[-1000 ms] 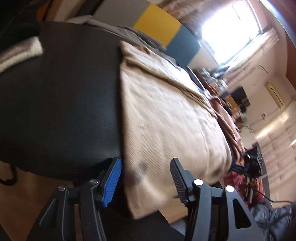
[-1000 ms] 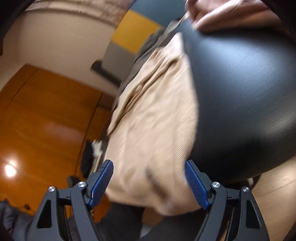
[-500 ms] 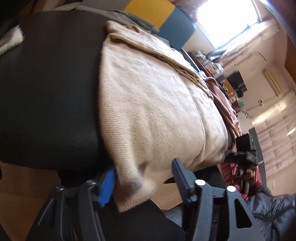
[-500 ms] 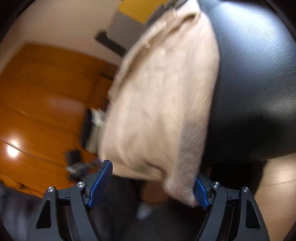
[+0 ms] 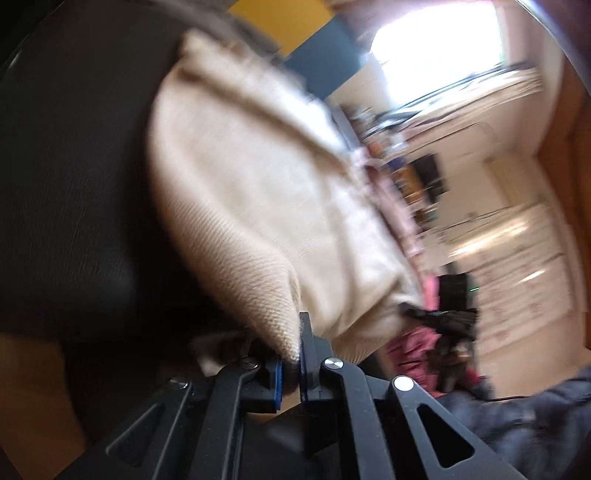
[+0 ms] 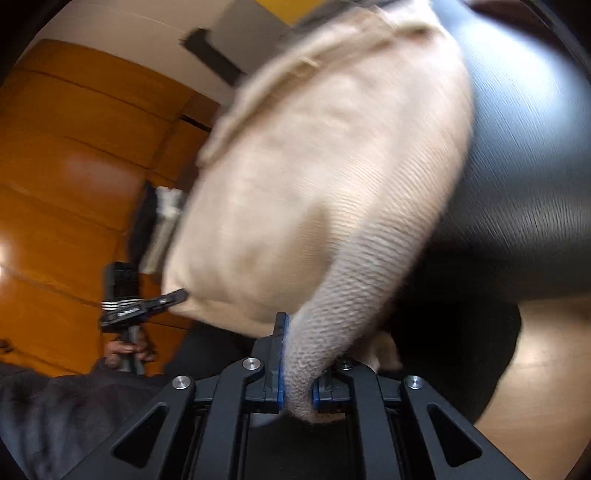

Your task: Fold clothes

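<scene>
A beige knit garment [image 5: 258,192] lies on a black table [image 5: 74,166], its near edge hanging over the table's front. My left gripper [image 5: 291,354] is shut on the garment's near left corner. My right gripper [image 6: 299,369] is shut on the near right corner, and the garment [image 6: 314,177] stretches away from it over the black table [image 6: 524,166]. The left gripper [image 6: 144,306] also shows in the right wrist view, held at the garment's other corner. Both views are blurred by motion.
A pink garment [image 5: 413,350] and dark clothing [image 5: 535,417] lie low to the right beyond the table. A grey cloth lies at the table's far edge [image 5: 251,29]. Wooden floor [image 6: 535,369] shows below the table, wooden panelling [image 6: 74,166] to the left.
Both grippers were open around the garment's near edge. Now both have closed on its corners, and the edge is pinched and pulled up off the table's front.
</scene>
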